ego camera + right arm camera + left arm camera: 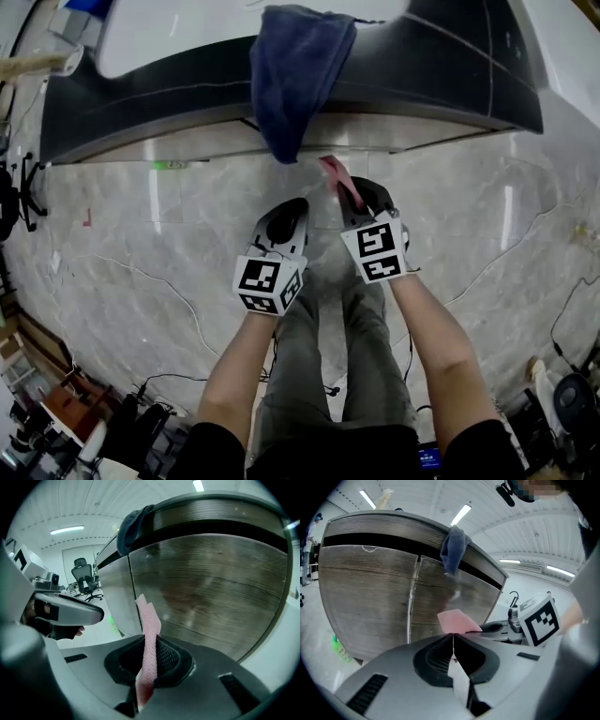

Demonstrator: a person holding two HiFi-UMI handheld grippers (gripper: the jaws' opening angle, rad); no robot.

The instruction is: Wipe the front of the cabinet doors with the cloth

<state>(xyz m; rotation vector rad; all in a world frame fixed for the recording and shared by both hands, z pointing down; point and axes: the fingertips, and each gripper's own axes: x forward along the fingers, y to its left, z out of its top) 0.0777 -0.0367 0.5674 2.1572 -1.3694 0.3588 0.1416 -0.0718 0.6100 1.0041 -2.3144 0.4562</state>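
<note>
Head view — pink cloth (335, 172) half-hidden inside right gripper (356, 193)

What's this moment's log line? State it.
right gripper: shut on pink cloth | left gripper: shut, empty | cabinet doors: cloth not touching | blue towel: draped above doors

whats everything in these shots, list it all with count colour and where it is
cabinet: 1, brown wood doors under a dark top, ahead of the person
towel: 1, blue, draped over the cabinet's top edge
cloth: 1, pink, clamped in the right gripper
bottle: 1, green, on the floor by the cabinet's base
office chair: 1, black, beyond the cabinet's side
floor: 1, pale marble look, underfoot
left gripper: 1, grey, jaws together and empty, beside the right one
right gripper: 1, grey, shut on the cloth
forearms: 2, bare, behind the grippers
legs: 2, grey trousers, below the grippers
</note>
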